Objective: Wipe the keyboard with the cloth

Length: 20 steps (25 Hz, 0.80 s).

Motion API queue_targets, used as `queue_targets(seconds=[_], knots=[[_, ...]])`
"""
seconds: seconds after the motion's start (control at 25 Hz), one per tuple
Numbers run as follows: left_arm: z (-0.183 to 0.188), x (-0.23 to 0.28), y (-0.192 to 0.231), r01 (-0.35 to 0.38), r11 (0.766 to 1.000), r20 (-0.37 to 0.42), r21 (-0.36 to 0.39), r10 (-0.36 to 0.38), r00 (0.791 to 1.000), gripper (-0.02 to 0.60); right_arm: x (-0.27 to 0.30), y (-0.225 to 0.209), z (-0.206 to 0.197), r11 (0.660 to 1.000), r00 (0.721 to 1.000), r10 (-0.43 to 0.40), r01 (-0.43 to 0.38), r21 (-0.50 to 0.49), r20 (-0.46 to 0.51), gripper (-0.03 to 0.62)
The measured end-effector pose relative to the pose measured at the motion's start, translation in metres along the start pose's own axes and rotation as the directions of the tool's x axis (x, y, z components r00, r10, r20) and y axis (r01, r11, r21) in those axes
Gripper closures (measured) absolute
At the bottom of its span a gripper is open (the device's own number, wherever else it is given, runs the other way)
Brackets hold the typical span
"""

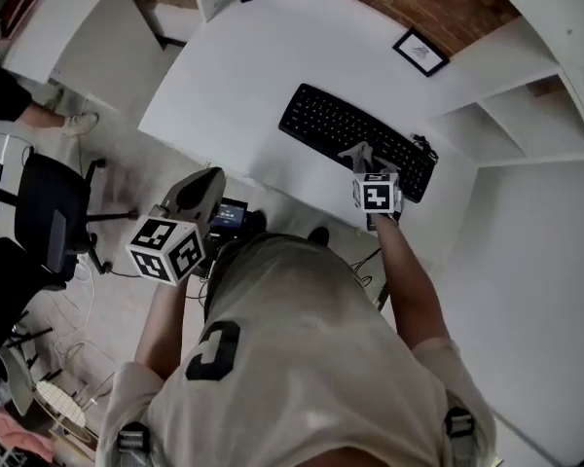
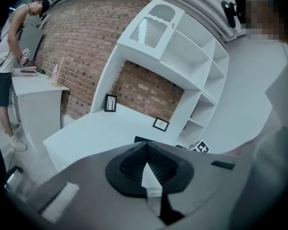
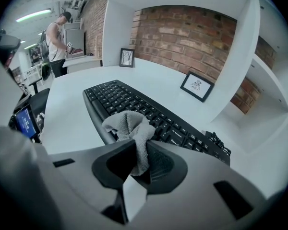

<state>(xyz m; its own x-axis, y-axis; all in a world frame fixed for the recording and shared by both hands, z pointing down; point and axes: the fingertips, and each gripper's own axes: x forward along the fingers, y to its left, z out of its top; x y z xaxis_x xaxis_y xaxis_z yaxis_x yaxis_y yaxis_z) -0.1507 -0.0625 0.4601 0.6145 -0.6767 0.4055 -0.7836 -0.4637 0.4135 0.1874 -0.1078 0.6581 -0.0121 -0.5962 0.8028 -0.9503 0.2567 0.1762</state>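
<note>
**Centre-right of the head view: cloth at keyboard, wipe to run**

Right of ctr in the head view, the right gripper [image 1: 358, 154] has its jaws clamped on the grey cloth [image 3: 128, 124]. The bunch sits over the black keyboard [image 1: 336, 127] near its right end; contact unclear. The idle left gripper [image 2: 145, 151] has its jaws together, empty, lower left, well off the desk [image 1: 224, 76].

Tip: lower till cloth meets keys, light pressure, long strokes along rows, w/o shoving the board.

Writing: no brand or key legends legible; marker cube [image 1: 375, 195] shows patterns only.

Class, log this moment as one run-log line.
right gripper: shut on cloth, at keyboard front edge | left gripper: shut, empty, off desk | cloth-key contact: unclear
</note>
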Motion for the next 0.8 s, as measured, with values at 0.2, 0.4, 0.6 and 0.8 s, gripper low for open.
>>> queue_targets(seconds=[0.2,0.4,0.6,0.8], knots=[[0.010,0.031,-0.030,0.094,0.993,-0.055,0.066,-0.090,0.994,0.577,-0.012,-0.013,0.000,0.999,1.000,-0.018,0.018,0.030,0.011,0.549],[0.009,0.048,-0.064,0.111,0.990,-0.065,0.089,-0.105,0.992,0.577,-0.013,-0.027,-0.006,0.999,1.000,0.006,-0.007,0.044,0.010,0.549],[0.005,0.057,-0.079,0.123,0.987,-0.087,0.103,-0.114,0.990,0.577,-0.017,-0.039,-0.016,0.998,1.000,0.006,-0.007,0.058,0.015,0.549],[0.000,0.067,-0.092,0.140,0.985,-0.103,0.105,-0.130,0.986,0.577,-0.018,-0.044,-0.016,0.998,0.999,0.007,-0.008,0.056,0.032,0.549]])
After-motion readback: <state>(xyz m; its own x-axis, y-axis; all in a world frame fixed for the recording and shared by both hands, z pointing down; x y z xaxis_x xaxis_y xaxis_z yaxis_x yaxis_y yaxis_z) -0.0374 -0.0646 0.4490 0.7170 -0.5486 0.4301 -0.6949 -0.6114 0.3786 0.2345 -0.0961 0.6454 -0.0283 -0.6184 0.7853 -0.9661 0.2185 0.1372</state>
